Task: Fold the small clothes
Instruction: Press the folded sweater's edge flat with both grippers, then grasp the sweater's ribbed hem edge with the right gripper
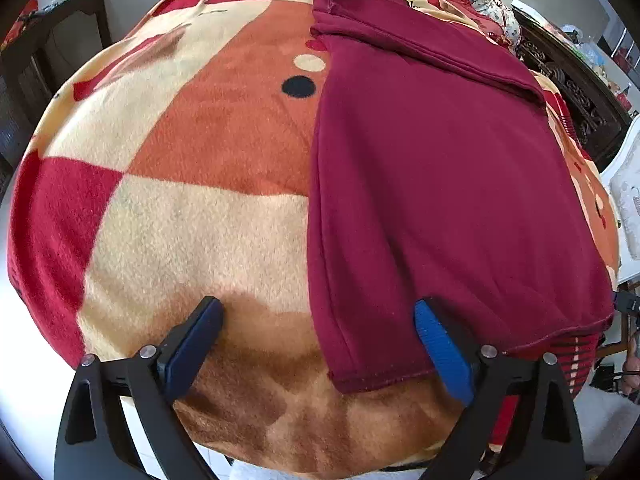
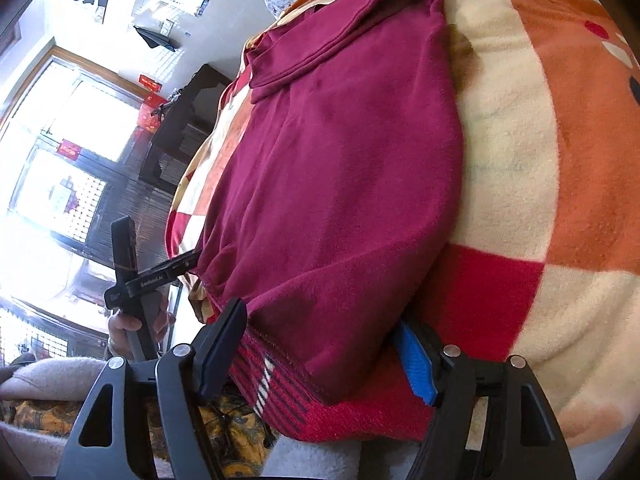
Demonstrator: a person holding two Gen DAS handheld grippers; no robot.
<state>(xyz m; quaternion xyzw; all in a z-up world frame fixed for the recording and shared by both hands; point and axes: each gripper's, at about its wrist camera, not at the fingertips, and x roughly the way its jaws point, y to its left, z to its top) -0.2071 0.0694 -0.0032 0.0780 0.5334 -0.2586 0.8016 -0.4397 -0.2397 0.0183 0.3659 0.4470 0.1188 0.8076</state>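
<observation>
- A maroon garment (image 1: 440,184), folded lengthwise, is laid flat on a checked fleece blanket (image 1: 192,216) of red, cream and orange; in the left wrist view it fills the frame from 12 o'clock down to 5 o'clock.
- A folded band of the same cloth is seen across the garment's far end, toward 1 o'clock in that view.
- The left gripper (image 1: 318,344) is held spread wide above the garment's near hem; the left pad is set over bare blanket at 7 o'clock, the right blue pad over the cloth at 5 o'clock, and nothing is pinched.
- A black dot (image 1: 299,86) and a cream dot (image 1: 309,63) are printed on the blanket just beside the garment's left edge, at 11 o'clock.
- In the right wrist view, the right gripper (image 2: 320,344) is spread around the garment's near corner at 6 o'clock; the hem lies between the pads, and whether the pads touch it cannot be told.
- The other handheld gripper, gripped by a hand (image 2: 132,330), is shown at 8 o'clock in the right wrist view, at the garment's edge.
- Bright windows (image 2: 72,152) and dark wooden furniture (image 2: 188,120) are visible at 9 to 10 o'clock.
</observation>
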